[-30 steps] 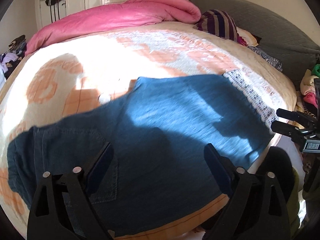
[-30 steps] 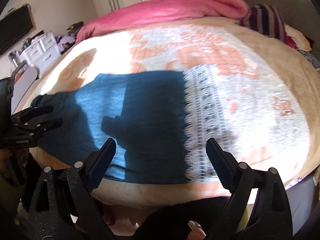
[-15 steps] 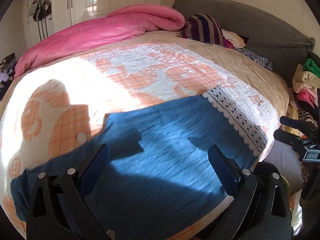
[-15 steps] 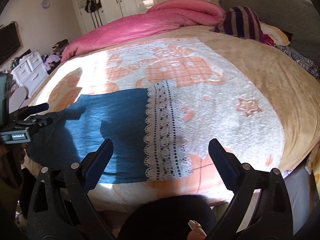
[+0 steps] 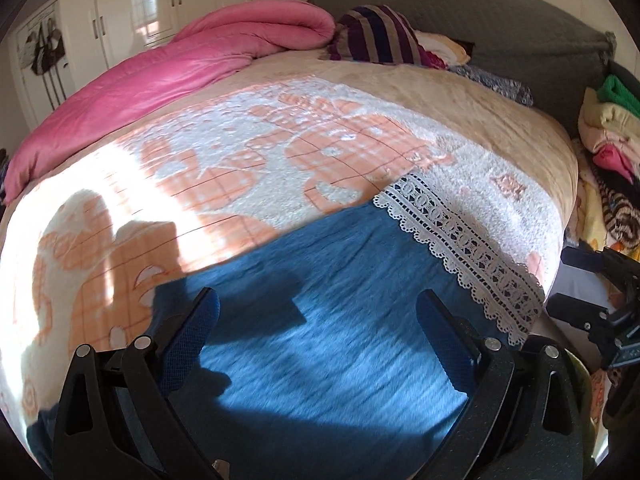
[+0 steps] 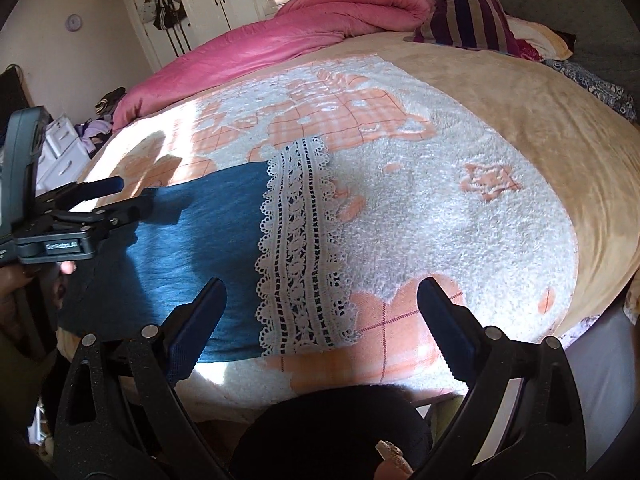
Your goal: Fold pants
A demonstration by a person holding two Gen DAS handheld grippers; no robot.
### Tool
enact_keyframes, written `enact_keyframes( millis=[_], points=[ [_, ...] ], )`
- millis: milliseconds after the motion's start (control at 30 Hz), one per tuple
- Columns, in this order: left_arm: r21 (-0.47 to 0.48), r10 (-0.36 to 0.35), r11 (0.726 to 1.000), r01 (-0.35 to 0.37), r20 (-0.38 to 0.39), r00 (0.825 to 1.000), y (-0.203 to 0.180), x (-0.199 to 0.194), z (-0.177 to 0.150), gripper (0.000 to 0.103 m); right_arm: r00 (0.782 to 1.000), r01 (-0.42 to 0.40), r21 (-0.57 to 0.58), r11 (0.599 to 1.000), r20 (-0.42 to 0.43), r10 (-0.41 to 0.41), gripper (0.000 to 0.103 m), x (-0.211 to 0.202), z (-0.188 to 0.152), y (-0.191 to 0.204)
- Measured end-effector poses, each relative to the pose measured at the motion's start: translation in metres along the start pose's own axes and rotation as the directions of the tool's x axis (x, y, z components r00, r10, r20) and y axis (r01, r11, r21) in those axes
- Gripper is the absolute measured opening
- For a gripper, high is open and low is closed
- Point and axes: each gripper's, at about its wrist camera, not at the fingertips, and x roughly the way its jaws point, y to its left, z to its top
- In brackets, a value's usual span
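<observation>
Pants [image 5: 340, 320], blue with a white lace cuff [image 6: 300, 248], lie flat along the near edge of the bed [image 6: 520, 120]. Left tool [image 5: 318, 334] hovers above the blue cloth with its fingers spread wide and empty; right tool [image 6: 322, 312] hangs likewise agape over the cuff end. To fold well, I judge each tool should pinch a corner of the lace hem cleanly, catching both layers, then carry it level toward the waist. A small label shows on the left tool in the right view, too blurred to read.
</observation>
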Motion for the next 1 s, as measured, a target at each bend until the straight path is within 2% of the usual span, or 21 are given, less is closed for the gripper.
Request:
enact_keyframes(
  millis=[467, 700, 833, 900, 933, 967, 1000],
  points=[
    [0.092, -0.087, 0.991, 0.094, -0.08, 0.993, -0.028, 0.068, 0.051, 0.098, 0.998, -0.041, 0.041, 0.998, -0.037, 0.043, 0.09, 0.013, -0.009, 0.001],
    [0.072, -0.172, 0.98, 0.185, -0.151, 0.973, -0.03, 0.105, 0.074, 0.098, 0.998, -0.033, 0.092, 0.995, -0.05, 0.038, 0.09, 0.016, -0.012, -0.004],
    [0.07, -0.211, 0.972, 0.225, -0.166, 0.963, -0.033, 0.122, 0.08, 0.097, 0.997, -0.044, 0.141, 0.989, -0.057, 0.053, 0.09, 0.019, -0.015, -0.009],
    [0.079, -0.249, 0.96, 0.267, -0.183, 0.951, -0.038, 0.129, 0.08, 0.097, 0.996, -0.048, 0.154, 0.987, -0.064, 0.059, 0.09, 0.021, -0.016, -0.01],
    [0.083, -0.258, 0.957, 0.277, -0.189, 0.948, -0.039, 0.131, 0.08, 0.095, 0.995, -0.059, 0.162, 0.985, -0.065, 0.071, 0.09, 0.023, -0.016, -0.01],
    [0.086, -0.265, 0.954, 0.286, -0.196, 0.944, -0.041, 0.134, 0.079, 0.083, 0.995, -0.062, 0.165, 0.984, -0.067, 0.074, 0.09, 0.024, -0.016, -0.01],
    [0.084, -0.284, 0.948, 0.307, -0.211, 0.935, -0.043, 0.137, 0.078, 0.076, 0.995, -0.065, 0.17, 0.983, -0.069, 0.077, 0.09, 0.026, -0.016, -0.009]
  ],
)
